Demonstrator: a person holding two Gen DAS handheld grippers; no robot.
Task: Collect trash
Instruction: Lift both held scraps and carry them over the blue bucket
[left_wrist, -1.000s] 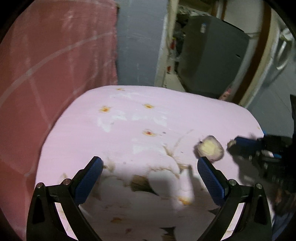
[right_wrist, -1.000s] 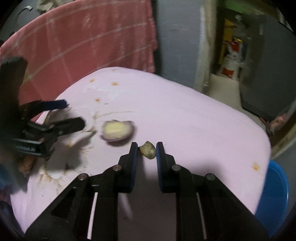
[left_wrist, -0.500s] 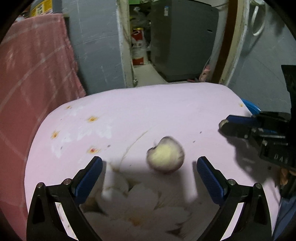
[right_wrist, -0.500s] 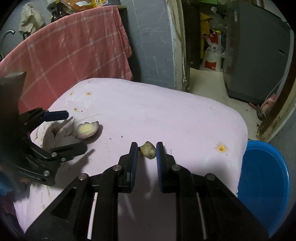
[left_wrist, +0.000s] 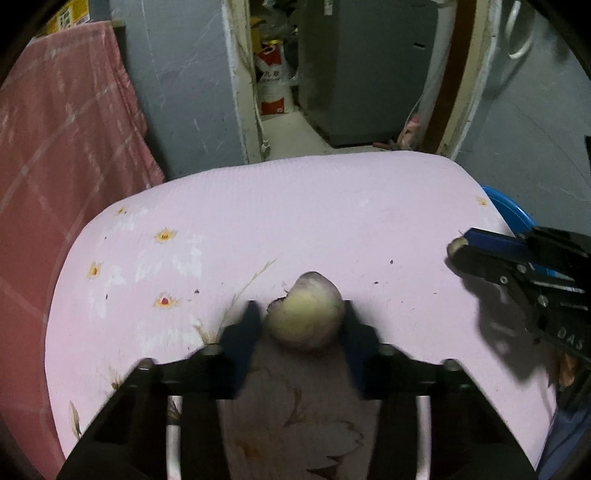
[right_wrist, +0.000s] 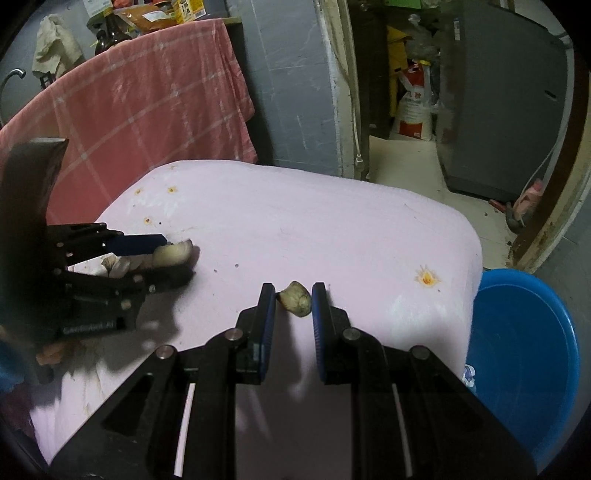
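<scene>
A pale yellowish, round vegetable scrap (left_wrist: 304, 319) lies on the pink flowered tablecloth (left_wrist: 314, 221). My left gripper (left_wrist: 301, 314) has its jaws closing, and both blue pads flank and touch the scrap. The right wrist view shows the same scrap (right_wrist: 171, 253) pinched between the left gripper's fingers (right_wrist: 140, 240). My right gripper (right_wrist: 293, 299) is shut on a small brownish scrap (right_wrist: 294, 298) and holds it above the cloth. In the left wrist view the right gripper (left_wrist: 458, 247) sits at the right edge with that scrap (left_wrist: 454, 244) at its tips.
A blue plastic basin (right_wrist: 524, 350) stands low beside the table's right edge, also visible as a blue rim (left_wrist: 511, 212). A red checked cloth (right_wrist: 147, 103) hangs behind the table at left. A doorway with a sack (right_wrist: 413, 110) and a grey appliance (right_wrist: 502, 103) lies beyond.
My left gripper has swung over the pale scrap and its wide-open jaws have closed around it. The right gripper, still holding the small scrap, has shifted so the blue basin shows.
</scene>
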